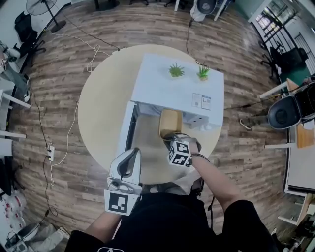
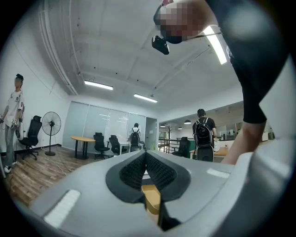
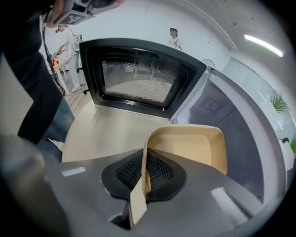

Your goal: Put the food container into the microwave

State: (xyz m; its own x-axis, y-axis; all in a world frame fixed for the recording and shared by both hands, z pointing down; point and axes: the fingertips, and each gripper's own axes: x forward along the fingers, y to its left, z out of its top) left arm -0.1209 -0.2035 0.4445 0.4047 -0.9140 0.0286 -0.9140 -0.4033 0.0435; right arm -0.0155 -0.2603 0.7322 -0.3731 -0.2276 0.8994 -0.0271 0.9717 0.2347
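Matt plastic food container (image 3: 194,146); smooth white microwave (image 1: 167,91) (glossy door glass (image 3: 138,78)); wood-plank floor (image 1: 98,24).

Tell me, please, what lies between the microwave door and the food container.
Only bare tabletop lies between door and container, per the right gripper view.

Head and right gripper views share the microwave (image 1: 165,88)

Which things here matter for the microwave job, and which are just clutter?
Job: container, clamped in right gripper; microwave, door open.
Lying about: left plant, right plant on the microwave; fan; power strip on floor.
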